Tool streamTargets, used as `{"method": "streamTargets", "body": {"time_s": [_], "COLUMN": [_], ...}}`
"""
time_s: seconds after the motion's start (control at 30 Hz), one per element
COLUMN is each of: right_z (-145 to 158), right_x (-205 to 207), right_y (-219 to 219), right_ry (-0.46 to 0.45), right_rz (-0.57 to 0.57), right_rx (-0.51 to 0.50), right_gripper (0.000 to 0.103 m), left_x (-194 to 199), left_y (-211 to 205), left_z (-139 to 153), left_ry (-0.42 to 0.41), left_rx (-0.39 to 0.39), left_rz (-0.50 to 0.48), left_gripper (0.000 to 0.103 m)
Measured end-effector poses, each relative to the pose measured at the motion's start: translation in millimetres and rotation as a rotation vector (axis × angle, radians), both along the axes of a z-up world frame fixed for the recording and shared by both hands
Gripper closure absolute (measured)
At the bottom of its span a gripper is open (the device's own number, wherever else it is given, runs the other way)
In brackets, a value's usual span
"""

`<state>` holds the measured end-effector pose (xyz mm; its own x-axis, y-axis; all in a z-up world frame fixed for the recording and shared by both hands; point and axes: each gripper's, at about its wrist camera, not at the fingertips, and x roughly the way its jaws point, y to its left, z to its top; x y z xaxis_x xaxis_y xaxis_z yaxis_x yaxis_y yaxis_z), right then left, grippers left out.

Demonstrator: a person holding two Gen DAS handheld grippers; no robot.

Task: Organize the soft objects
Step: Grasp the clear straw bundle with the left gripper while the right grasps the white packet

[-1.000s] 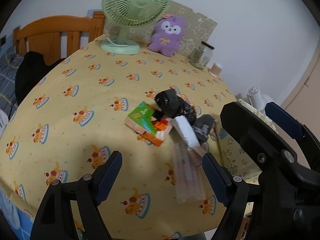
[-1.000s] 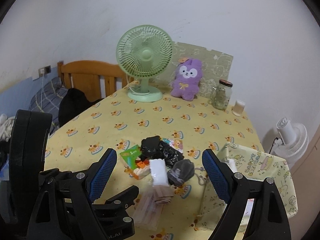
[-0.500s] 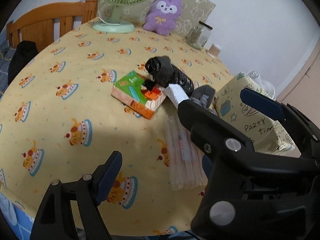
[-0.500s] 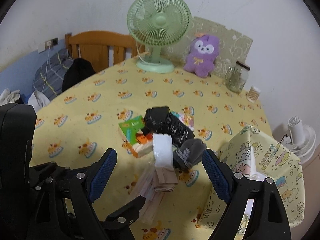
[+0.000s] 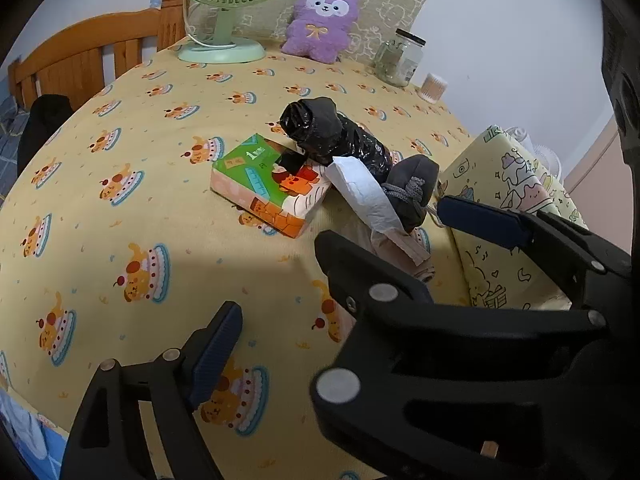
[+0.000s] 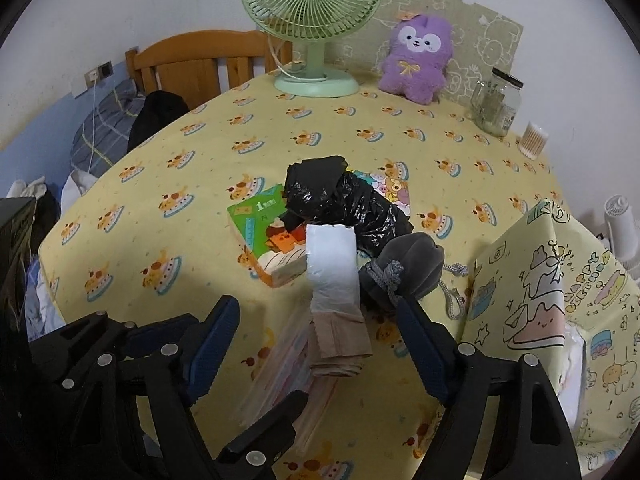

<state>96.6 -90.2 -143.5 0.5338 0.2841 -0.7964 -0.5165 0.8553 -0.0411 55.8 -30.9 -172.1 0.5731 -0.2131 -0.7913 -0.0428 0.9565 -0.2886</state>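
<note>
A pile lies mid-table: a black plastic bundle (image 6: 340, 204), a green-and-orange tissue pack (image 6: 272, 236), a white folded cloth (image 6: 332, 276) over beige fabric (image 6: 340, 344), a grey drawstring pouch (image 6: 408, 268) and a clear packet (image 6: 288, 360). My right gripper (image 6: 320, 336) is open, its jaws either side of the beige fabric and just above it. It crosses the left wrist view (image 5: 440, 264), hiding the left gripper's right finger. My left gripper is open and empty near the table's front edge; its left finger (image 5: 216, 344) shows. The bundle (image 5: 332, 136) and pack (image 5: 272, 188) also show there.
A yellow patterned bag (image 6: 560, 300) stands at the table's right edge. At the back stand a green fan (image 6: 312, 20), a purple plush (image 6: 416, 56), a glass jar (image 6: 496, 100) and a cotton-swab cup (image 6: 532, 140). A wooden chair (image 6: 200, 64) is behind left.
Both grippers have moved forward and down toward the pile. The right gripper now straddles the beige fabric and fills more of the left wrist view. Nothing was taken hold of.
</note>
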Motion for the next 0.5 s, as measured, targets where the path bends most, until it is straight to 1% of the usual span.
{"method": "streamTargets", "body": {"time_s": [0.03,0.1,0.13,0.17,0.2,0.23,0.27,0.3,0.37,0.43,0.47,0.5], "right_z": [-0.9,-2.2,-2.5,-3.1,-4.6,-6.4,-8.8,-10.5,-10.7,-10.6,-10.2,-9.1], "right_x": [0.7,2.8,3.8,5.7,8.7,11.4,14.3,15.6,14.9,14.8,14.7,14.4], "right_y": [0.5,1.3,0.3,-0.8,-2.8,-5.4,-7.2,-7.8,-7.9,-8.3,-8.9,-9.7], "right_ry": [0.004,0.012,0.017,0.028,0.048,0.069,0.087,0.093,0.091,0.093,0.091,0.088], "right_rz": [0.001,0.003,0.001,-0.001,-0.005,-0.012,-0.022,-0.029,-0.029,-0.032,-0.037,-0.043], "right_rx": [-0.002,0.003,0.010,0.022,0.040,0.054,0.057,0.049,0.043,0.043,0.044,0.049], "right_gripper": [0.021,0.022,0.025,0.033,0.045,0.052,0.063,0.069,0.071,0.076,0.081,0.083], "left_x": [0.1,1.5,1.8,1.6,2.5,3.4,3.5,3.9,3.4,3.5,3.1,2.4], "left_y": [-0.3,-2.7,-3.3,-4.2,-5.9,-9.0,-10.6,-11.4,-11.5,-11.1,-11.1,-11.0], "left_z": [-0.1,-0.6,-0.6,-0.7,-1.7,-1.1,-1.3,-1.9,-1.0,-0.4,0.5,2.0], "left_ry": [-0.001,0.002,0.003,0.005,0.012,0.013,0.017,0.020,0.020,0.019,0.016,0.010], "left_rx": [-0.001,-0.010,-0.016,-0.025,-0.035,-0.033,-0.032,-0.036,-0.034,-0.034,-0.033,-0.030], "left_rz": [-0.009,-0.028,-0.034,-0.041,-0.053,-0.056,-0.062,-0.063,-0.055,-0.050,-0.049,-0.051], "left_gripper": [0.026,0.041,0.045,0.056,0.064,0.067,0.075,0.076,0.079,0.082,0.085,0.095]}}
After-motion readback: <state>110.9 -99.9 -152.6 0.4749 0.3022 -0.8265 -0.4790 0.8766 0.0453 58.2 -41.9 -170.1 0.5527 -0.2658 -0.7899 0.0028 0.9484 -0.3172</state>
